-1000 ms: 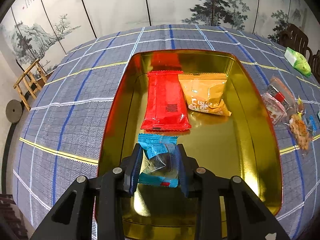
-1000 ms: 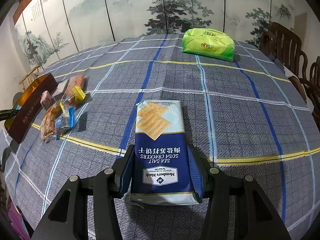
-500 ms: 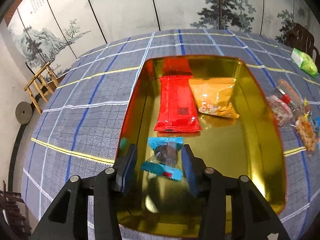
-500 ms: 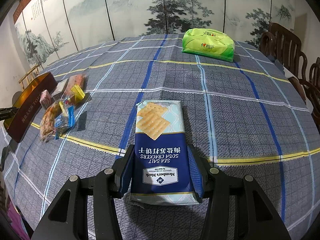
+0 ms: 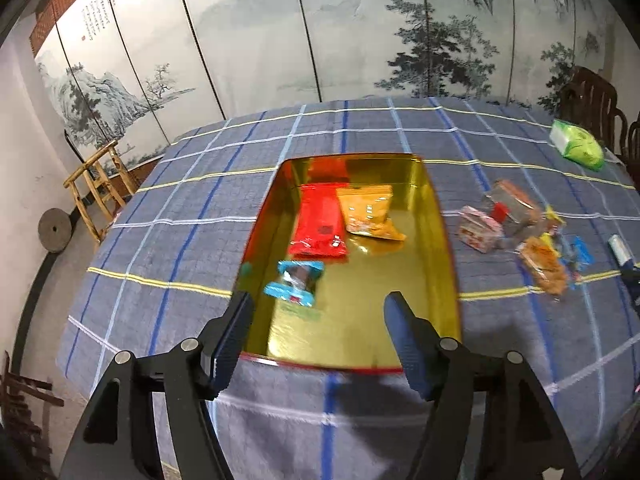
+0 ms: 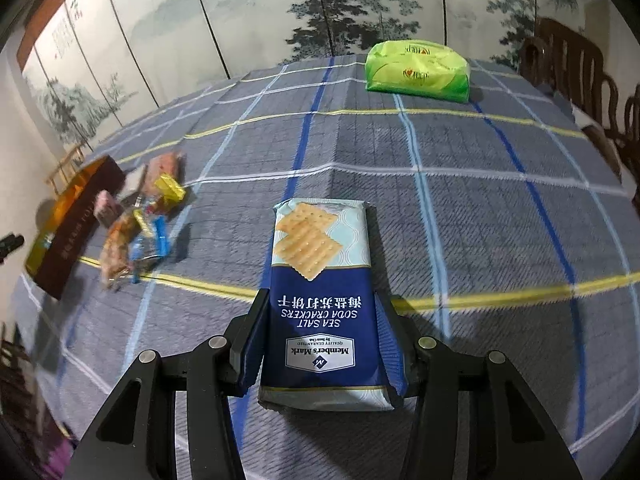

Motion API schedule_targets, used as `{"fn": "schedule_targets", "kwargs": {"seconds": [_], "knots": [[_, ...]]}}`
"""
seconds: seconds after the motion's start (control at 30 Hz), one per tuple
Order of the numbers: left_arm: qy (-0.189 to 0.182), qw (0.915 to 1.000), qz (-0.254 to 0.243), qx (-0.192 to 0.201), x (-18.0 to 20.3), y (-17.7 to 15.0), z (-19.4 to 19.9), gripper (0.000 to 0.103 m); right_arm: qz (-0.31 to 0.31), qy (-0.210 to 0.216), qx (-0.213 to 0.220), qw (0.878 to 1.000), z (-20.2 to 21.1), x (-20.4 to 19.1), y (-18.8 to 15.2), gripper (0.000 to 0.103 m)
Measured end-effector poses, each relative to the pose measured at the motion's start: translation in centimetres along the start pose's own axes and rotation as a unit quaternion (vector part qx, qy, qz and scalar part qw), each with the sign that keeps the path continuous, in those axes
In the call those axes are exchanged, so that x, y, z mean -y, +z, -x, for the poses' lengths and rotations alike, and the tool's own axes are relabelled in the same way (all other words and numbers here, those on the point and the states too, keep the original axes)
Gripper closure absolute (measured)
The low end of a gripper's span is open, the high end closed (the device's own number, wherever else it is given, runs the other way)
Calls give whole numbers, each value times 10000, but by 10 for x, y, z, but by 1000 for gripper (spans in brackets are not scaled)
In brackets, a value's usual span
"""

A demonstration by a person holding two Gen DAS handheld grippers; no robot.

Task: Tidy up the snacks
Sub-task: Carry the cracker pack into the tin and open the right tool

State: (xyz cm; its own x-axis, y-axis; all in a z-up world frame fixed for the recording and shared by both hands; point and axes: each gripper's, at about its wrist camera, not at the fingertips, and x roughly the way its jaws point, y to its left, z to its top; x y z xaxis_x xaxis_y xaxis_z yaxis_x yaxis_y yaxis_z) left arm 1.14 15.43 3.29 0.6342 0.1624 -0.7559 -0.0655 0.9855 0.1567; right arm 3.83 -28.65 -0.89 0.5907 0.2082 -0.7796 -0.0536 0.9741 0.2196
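Note:
A gold tin [image 5: 440,216] lies on the checked tablecloth and holds a red packet [image 5: 320,224], an orange packet [image 5: 368,210] and a small blue candy packet [image 5: 294,282]. My left gripper [image 5: 320,340] is open and empty, raised over the tin's near rim. My right gripper [image 6: 320,340] is shut on a blue soda cracker pack [image 6: 320,280] that lies flat on the cloth. The tin [image 6: 76,224] also shows in the right wrist view at the far left.
A pile of loose snack packets [image 5: 520,232] lies right of the tin, also in the right wrist view [image 6: 140,220]. A green tissue pack [image 6: 418,70] sits at the table's far side. Wooden chairs [image 6: 580,80] stand at the right edge.
My left gripper has let go of the blue candy packet in the tin, opened wide and pulled back and up. My right gripper holds the cracker pack and has shifted slightly.

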Motion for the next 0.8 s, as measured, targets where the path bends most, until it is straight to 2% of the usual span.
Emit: {"fn": "schedule_targets", "kwargs": {"seconds": [0.27, 0.53, 0.8], "knots": [[-198, 9997, -101, 110, 15, -9, 26, 38, -239, 391, -19, 9989, 26, -7, -21, 52], [-319, 9994, -78, 115, 14, -20, 39, 38, -294, 772, 29, 9966, 50, -23, -27, 52], [-358, 9992, 150, 41, -3, -37, 41, 36, -79, 1169, 41, 9931, 63, -80, -11, 52]]}}
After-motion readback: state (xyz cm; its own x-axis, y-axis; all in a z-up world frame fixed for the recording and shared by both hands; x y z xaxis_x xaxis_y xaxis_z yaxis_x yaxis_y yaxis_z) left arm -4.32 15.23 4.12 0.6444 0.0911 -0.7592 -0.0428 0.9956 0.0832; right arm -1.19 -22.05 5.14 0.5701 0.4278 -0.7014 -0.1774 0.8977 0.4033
